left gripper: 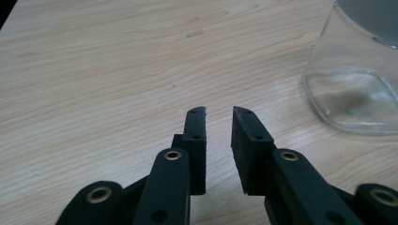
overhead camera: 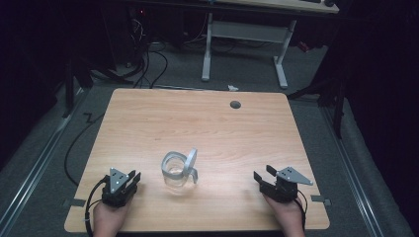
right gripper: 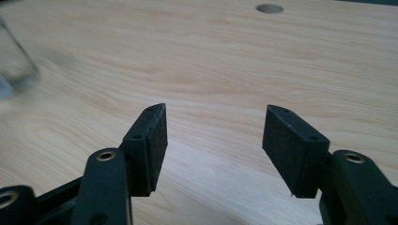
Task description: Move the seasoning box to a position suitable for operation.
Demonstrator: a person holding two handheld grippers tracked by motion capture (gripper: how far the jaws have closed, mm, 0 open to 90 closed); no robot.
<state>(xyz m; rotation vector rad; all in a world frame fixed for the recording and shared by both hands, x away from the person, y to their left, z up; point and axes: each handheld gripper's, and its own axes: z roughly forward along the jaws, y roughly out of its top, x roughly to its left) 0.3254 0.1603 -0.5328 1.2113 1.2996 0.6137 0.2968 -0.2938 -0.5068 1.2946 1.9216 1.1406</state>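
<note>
A clear glass jar (overhead camera: 176, 176) is stood upright just below the centre of the high view, on the wooden worktop (overhead camera: 207, 123), with its hinged lid (overhead camera: 190, 162) tipped open to the right so that the mouth is left free. It has been placed midway between the two hands, presumably so that it can be reached equally from either side.

The left gripper (overhead camera: 132, 178) is rested at the lower left of the high view, held in a hand (overhead camera: 109, 216) at the worktop's near edge. Its jaws are parted by only a narrow gap and nothing is held between them. In the left gripper view the jar's base (left gripper: 352, 101) is seen at the right of the frame, near but clear of the jaws.

The right gripper (overhead camera: 263, 174) is rested at the lower right, its jaws spread wide and empty. A blurred glassy shape at the left edge of its view is probably the jar (right gripper: 14, 65). A cable hole (overhead camera: 235, 104) is set in the worktop's upper right.
</note>
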